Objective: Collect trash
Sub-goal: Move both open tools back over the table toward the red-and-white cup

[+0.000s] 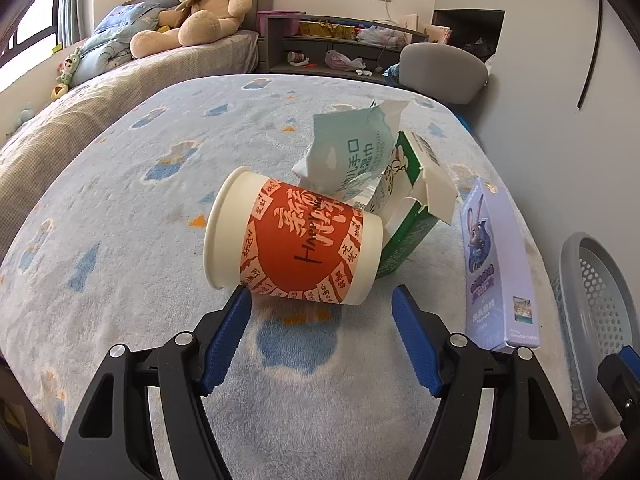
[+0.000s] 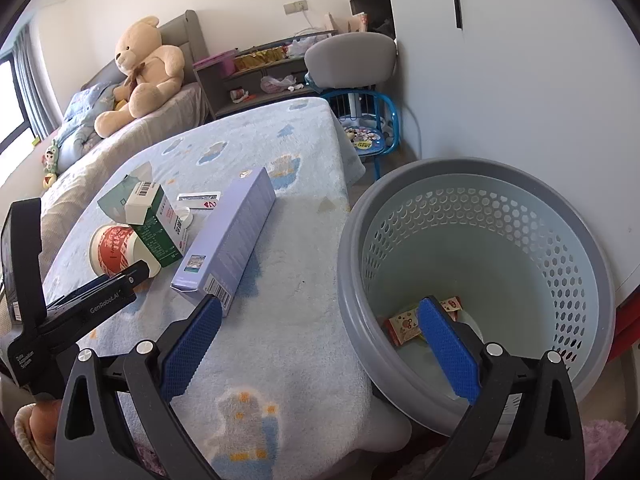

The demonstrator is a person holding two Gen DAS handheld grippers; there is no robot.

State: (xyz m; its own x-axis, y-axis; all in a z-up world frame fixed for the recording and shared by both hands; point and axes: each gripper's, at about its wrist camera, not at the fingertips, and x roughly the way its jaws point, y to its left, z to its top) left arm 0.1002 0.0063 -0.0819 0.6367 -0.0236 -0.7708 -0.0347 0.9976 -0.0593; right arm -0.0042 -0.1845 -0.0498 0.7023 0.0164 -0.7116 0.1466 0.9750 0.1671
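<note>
A red and white paper cup [image 1: 296, 242] lies on its side on the blue blanket, just beyond my open left gripper [image 1: 320, 300]. Behind it are a green carton [image 1: 412, 216] and a torn pale wipes packet [image 1: 352, 152]. A long purple box [image 1: 496, 268] lies to the right. In the right wrist view the cup [image 2: 116, 250], green carton [image 2: 158, 224] and purple box [image 2: 232, 236] lie on the blanket. My right gripper [image 2: 320, 312] is open and empty, straddling the rim of the grey perforated bin [image 2: 472, 280], which holds a red and white wrapper [image 2: 404, 324].
A playing card [image 2: 198, 200] and a small white lid [image 2: 185, 216] lie behind the carton. The blanket-covered surface [image 1: 120, 200] drops off at its right edge by the bin [image 1: 596, 320]. A teddy bear [image 1: 200, 8], grey chair [image 2: 352, 60] and blue stool [image 2: 368, 136] stand beyond.
</note>
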